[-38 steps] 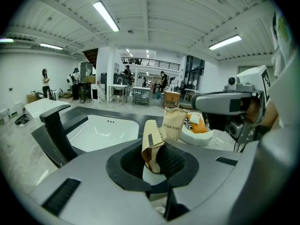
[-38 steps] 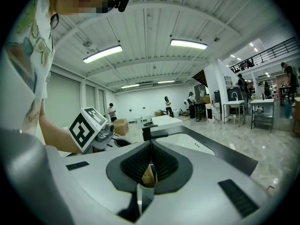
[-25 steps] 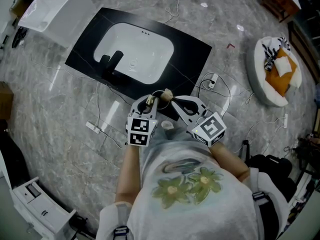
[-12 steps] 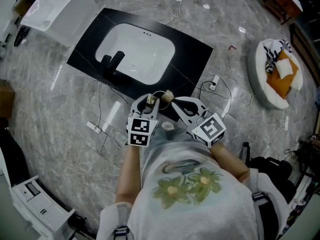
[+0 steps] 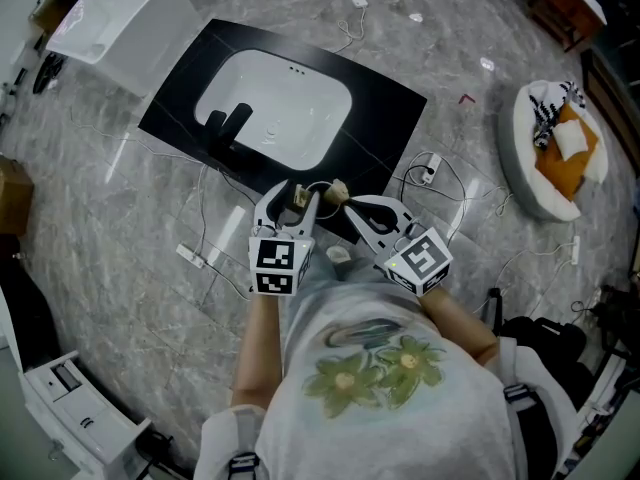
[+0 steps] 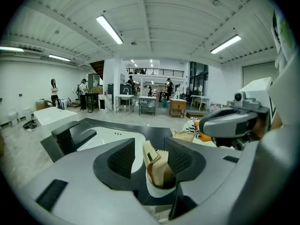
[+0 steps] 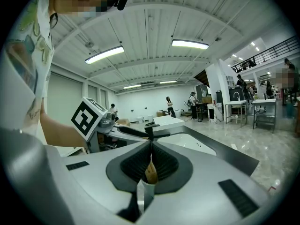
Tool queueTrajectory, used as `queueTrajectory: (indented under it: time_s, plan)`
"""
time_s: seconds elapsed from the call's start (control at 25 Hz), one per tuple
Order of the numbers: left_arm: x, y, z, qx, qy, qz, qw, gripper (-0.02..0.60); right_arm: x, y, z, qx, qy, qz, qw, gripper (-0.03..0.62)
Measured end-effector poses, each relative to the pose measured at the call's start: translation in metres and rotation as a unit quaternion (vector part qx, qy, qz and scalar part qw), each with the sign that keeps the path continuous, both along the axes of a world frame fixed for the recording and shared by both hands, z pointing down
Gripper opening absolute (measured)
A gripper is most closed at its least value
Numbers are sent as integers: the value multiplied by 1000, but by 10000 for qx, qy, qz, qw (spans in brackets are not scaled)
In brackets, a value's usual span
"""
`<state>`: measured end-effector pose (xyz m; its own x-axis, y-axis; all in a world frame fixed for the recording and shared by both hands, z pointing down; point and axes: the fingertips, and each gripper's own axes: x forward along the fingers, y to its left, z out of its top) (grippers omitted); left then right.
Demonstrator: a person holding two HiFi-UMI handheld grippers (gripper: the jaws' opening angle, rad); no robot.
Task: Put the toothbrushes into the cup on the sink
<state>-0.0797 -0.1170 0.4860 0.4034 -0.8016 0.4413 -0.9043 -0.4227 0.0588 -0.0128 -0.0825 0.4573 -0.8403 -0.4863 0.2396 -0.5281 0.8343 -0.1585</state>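
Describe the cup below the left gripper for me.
The cup is small, round and white, smooth like plastic or ceramic, upright, mouth open. Tan, wooden-looking toothbrush ends stand in it, one pale bristled head rising between the left gripper's opening jaws, which do not press it. The black sink surround shows right behind it; its base is hidden.

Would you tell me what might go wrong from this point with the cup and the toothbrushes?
1. The left gripper has its jaws opening with the cup and its toothbrushes between them. Pulling away carelessly might snag a brush or tip the cup.
2. The right gripper appears shut on a tan toothbrush close beside the left one, so the two grippers could knock together.
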Motion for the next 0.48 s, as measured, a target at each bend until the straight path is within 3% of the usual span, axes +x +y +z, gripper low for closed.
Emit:
queueTrajectory:
  time_s: [0.32, 0.48]
  plan:
    - [-3, 11, -47, 560, 164, -47, 9983, 198, -2, 9, -6, 108, -27, -2, 9999, 43]
    - [1, 24, -57, 691, 210, 96, 9973, 142, -3, 12, -9, 199, -42, 93, 9997, 43]
